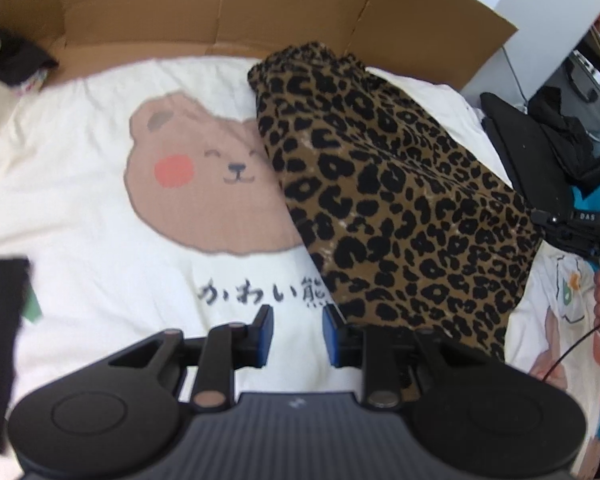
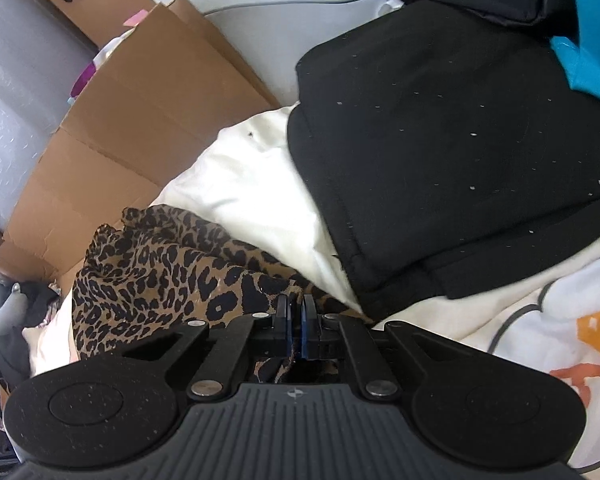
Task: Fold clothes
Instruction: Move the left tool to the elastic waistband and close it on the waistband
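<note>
1. Left wrist view: the leopard-print garment (image 1: 384,196) is seen stretched from 12 to 4 o'clock across the bear-print sheet (image 1: 80,184), just beside the part-open, empty left gripper (image 1: 298,334).
2. Its near edge is pinched in the closed right gripper (image 2: 296,320), the nearer tool.

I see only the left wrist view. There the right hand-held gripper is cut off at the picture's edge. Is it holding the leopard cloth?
Observer: Yes. In the right wrist view, the right hand-held gripper is shut on an edge of the leopard cloth.
Operator: Does the cloth pass through the pads?
Observer: Yes. A leopard fold shows behind them, toward the camera.
Operator: What is beside the cardboard on that side?
Observer: Grey bubble wrap stands to its left in that view.
</note>
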